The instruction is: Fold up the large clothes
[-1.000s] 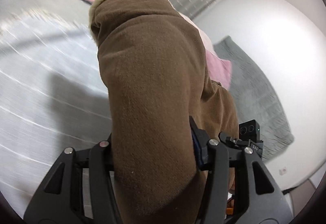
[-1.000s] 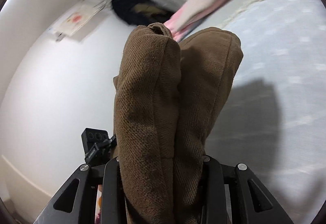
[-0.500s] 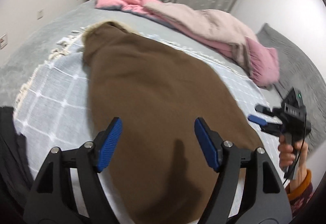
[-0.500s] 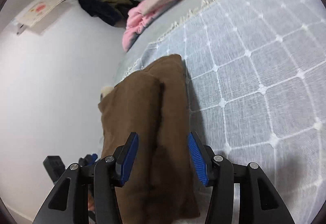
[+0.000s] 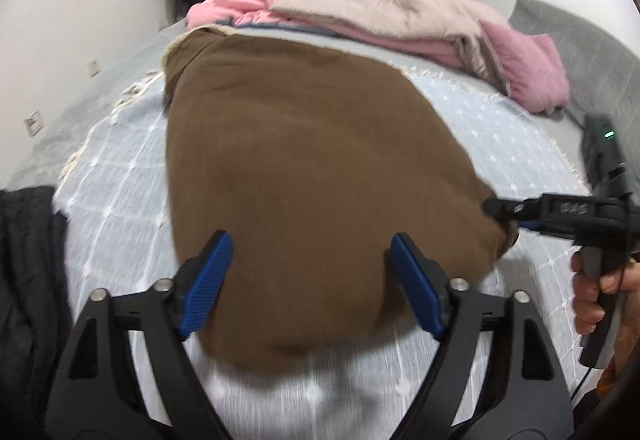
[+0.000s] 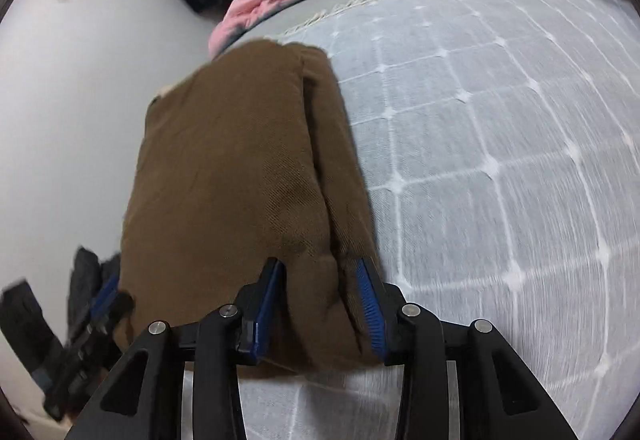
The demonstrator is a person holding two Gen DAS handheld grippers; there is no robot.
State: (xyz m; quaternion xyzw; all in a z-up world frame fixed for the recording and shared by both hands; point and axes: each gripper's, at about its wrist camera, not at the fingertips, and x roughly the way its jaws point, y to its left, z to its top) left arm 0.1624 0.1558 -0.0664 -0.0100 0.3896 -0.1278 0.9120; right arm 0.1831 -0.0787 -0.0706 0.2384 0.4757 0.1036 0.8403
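Brown coat [image 5: 304, 168] flat on bed [image 5: 500, 128]; left tongs [image 5: 308, 280] open above hem, right tongs [image 6: 320, 304] parted, straddling its 3 o'clock corner—closing shallow risks snagging one layer only.

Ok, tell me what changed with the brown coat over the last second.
Both grippers held the brown coat up a second ago; now it lies spread on the bed cover. The left gripper has let go and stands open above it. The right gripper has loosened at the coat's corner. The pink bedding stayed put.
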